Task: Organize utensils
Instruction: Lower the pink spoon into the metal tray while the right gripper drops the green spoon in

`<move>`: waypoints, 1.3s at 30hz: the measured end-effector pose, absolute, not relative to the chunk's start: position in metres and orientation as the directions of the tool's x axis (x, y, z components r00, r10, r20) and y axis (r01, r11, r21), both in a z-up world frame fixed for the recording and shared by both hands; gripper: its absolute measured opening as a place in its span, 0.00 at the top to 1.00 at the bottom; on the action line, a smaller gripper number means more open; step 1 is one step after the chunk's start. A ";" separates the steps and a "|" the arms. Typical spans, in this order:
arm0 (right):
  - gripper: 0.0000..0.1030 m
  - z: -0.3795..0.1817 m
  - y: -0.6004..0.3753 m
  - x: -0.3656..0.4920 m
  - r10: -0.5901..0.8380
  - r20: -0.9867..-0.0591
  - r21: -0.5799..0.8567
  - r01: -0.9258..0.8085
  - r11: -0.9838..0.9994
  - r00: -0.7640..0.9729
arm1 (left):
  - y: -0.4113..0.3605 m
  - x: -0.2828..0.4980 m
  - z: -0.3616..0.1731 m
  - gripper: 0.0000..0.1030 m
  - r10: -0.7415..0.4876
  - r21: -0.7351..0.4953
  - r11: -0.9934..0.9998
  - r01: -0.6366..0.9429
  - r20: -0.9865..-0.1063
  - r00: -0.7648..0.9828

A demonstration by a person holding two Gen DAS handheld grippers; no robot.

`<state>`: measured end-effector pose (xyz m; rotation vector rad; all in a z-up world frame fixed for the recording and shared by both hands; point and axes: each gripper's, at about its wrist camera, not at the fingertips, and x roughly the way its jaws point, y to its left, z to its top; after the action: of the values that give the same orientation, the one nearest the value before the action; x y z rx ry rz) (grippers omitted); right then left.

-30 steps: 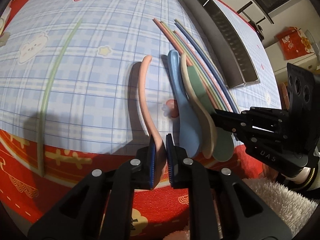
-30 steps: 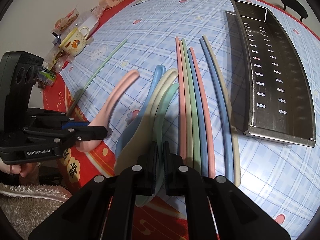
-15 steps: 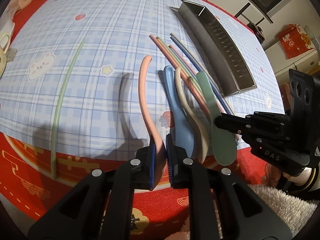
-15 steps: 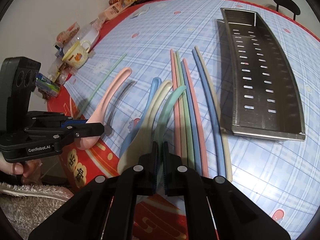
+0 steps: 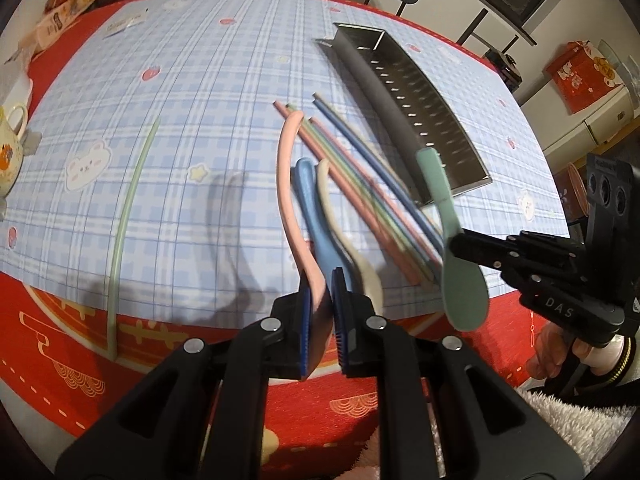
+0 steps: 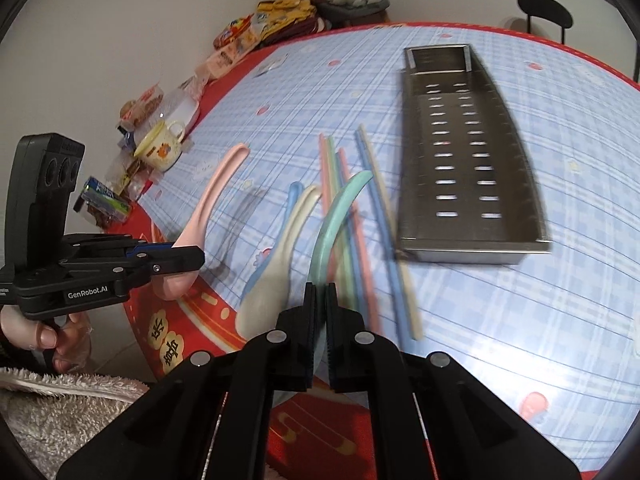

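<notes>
Our left gripper (image 5: pixel 322 312) pinches the pink spoon (image 5: pixel 290 200) by its bowl; our right gripper (image 6: pixel 320 308) clamps the green spoon (image 6: pixel 336 216), both held above the table (image 6: pixel 520 320). Such shallow grips may let either swing or slip short of the metal tray (image 6: pixel 472 168).

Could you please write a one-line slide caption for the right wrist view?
Right gripper lifts a green spoon toward the steel tray; left gripper holds a pink spoon.
</notes>
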<state>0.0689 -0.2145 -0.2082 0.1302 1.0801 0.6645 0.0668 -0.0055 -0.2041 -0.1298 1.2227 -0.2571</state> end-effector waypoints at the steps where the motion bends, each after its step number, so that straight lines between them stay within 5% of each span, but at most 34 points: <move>1: 0.95 -0.206 -0.220 0.069 0.557 -0.771 0.407 -0.433 0.804 0.308 | -0.008 0.067 -0.202 0.86 -0.264 -0.235 0.964 0.128 -0.909 0.322; 16: 0.95 -0.180 -0.273 0.151 0.473 -0.774 0.275 -0.449 0.850 0.421 | -0.061 0.124 -0.170 0.86 -0.333 -0.291 0.943 0.165 -0.861 0.385; 32: 0.95 -0.233 -0.233 0.204 0.454 -0.841 0.279 -0.482 0.830 0.295 | -0.069 0.171 -0.188 0.86 -0.335 -0.340 0.939 0.051 -0.876 0.348; 39: 0.84 -0.219 -0.239 0.205 0.445 -0.833 0.267 -0.465 0.844 0.330 | -0.085 0.179 -0.193 0.86 -0.348 -0.342 0.937 0.074 -0.884 0.311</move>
<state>0.2047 -0.2395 -0.2187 -0.0208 1.0817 0.5946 0.1792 -0.0853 -0.1930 -0.2567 1.2262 -0.2824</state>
